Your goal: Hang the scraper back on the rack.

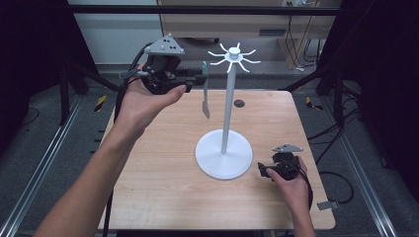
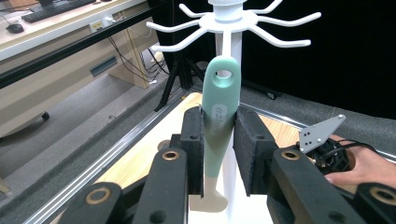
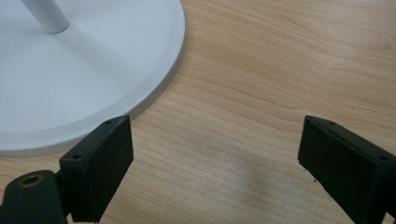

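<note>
Green utensil handle (image 2: 218,112), its white lettering unreadable, clamped in left jaws; right jaws apart.

High view looks forward and down over the counter (image 1: 163,187). Left gripper view rides raised, facing the white rack (image 2: 231,28). Right gripper view sits low, close by the rack's base (image 3: 70,70), which the high view shares.
</note>
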{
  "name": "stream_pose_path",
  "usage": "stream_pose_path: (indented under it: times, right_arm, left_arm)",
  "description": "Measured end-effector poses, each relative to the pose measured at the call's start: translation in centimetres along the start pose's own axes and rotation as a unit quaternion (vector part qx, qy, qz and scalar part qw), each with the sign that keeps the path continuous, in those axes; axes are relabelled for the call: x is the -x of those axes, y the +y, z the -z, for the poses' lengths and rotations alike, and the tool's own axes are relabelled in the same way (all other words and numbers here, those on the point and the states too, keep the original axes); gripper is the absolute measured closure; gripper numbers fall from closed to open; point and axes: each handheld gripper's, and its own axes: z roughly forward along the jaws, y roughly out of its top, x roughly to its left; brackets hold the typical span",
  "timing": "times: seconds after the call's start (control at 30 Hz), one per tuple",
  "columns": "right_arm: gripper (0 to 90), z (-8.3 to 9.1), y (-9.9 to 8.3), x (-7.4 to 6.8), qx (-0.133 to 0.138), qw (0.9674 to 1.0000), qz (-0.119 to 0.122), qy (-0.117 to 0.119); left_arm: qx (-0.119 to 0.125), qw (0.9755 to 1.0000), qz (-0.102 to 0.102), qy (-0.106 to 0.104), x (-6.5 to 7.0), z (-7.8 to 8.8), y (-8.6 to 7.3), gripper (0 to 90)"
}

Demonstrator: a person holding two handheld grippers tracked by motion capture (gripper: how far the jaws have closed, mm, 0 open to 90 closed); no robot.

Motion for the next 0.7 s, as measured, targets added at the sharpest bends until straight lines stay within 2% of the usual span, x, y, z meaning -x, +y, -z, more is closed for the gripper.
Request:
stream_pose_path:
  times: [0.7]
  right_arm:
    - [10.6,0.01,-0.05,0.13,-0.001,1.0,0.001,-0.002]
  left_arm:
    - [0.002,0.9999,0.01,-0.01,-0.17,-1.04,0.24,74.1]
